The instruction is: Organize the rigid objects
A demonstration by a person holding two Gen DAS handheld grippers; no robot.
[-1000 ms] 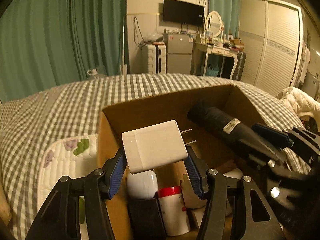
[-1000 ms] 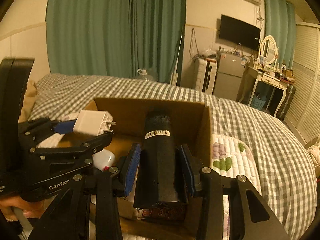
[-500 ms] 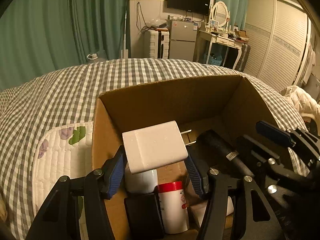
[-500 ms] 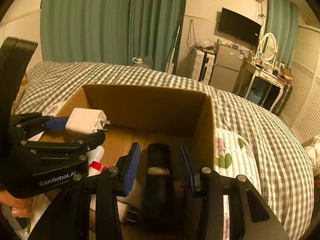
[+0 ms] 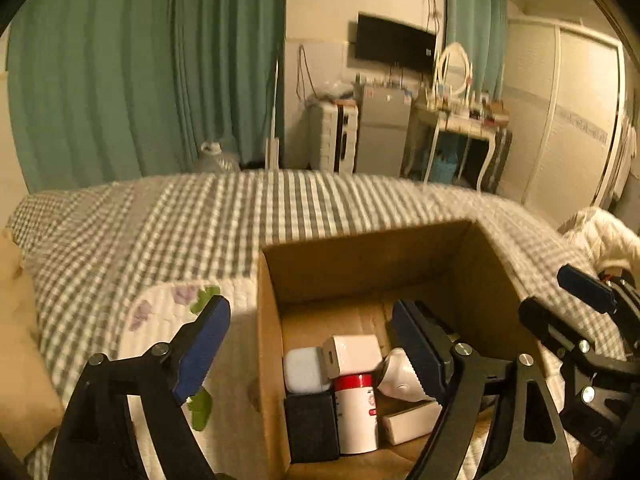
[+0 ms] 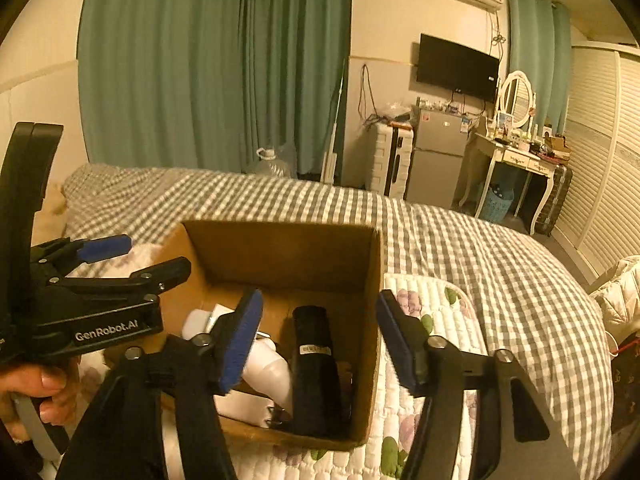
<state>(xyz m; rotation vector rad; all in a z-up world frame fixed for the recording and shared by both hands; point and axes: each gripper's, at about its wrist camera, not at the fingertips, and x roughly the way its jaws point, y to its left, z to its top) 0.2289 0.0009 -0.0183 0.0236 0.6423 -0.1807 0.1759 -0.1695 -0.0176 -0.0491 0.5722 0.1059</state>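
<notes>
Left gripper (image 5: 310, 354): fingers have just been spreading and stand wide apart, nothing between the pads; low in the left wrist view, above the box.
Right gripper (image 6: 320, 338): fingers have just been parting too, empty, straddling the box's right wall at lower centre of the right wrist view.
Charger (image 5: 352, 354): white, lying in the box at lower centre, touching the white case (image 5: 305, 370) to its left and sitting above the red-capped bottle (image 5: 356, 416).
Black tube (image 6: 316, 368): lying lengthwise in the box's right half, label up, just beside the right wall.
White bottle (image 6: 268, 372): tilted, left of the tube.
Box (image 5: 360, 254): open cardboard, resting on the floral pad (image 6: 436, 308) on the checked bed (image 5: 180, 216).
Hand (image 6: 36, 392): lower left edge of the right wrist view, gripping the left gripper's handle.
Curtain (image 6: 216, 64): green, across the upper left.
</notes>
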